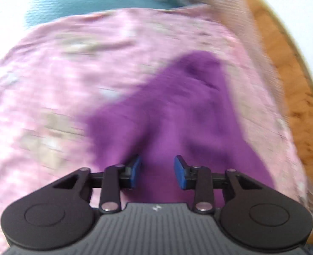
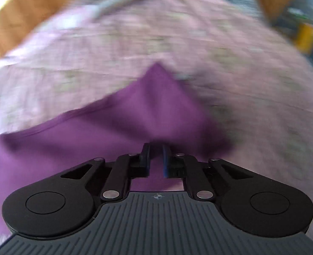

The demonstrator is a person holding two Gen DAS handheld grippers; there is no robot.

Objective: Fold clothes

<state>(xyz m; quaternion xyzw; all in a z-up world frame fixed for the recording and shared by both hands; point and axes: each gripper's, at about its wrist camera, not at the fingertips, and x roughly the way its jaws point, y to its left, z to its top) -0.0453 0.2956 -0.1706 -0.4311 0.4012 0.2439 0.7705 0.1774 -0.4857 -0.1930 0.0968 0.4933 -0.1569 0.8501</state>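
Note:
A purple garment (image 1: 177, 110) lies crumpled on a pink patterned bedspread (image 1: 71, 68). My left gripper (image 1: 157, 171) is open, its blue pads (image 1: 179, 175) apart just above the garment's near part, holding nothing. In the right wrist view the purple garment (image 2: 113, 127) spreads from the lower left to a pointed corner at the middle. My right gripper (image 2: 156, 159) has its jaws nearly together with purple cloth between them. Both views are blurred by motion.
The pink bedspread (image 2: 199, 53) fills most of both views. A wooden bed frame (image 1: 288, 89) runs down the right side of the left view and shows at the upper left of the right view (image 2: 18, 17). A teal cloth (image 1: 82, 2) lies beyond the bedspread.

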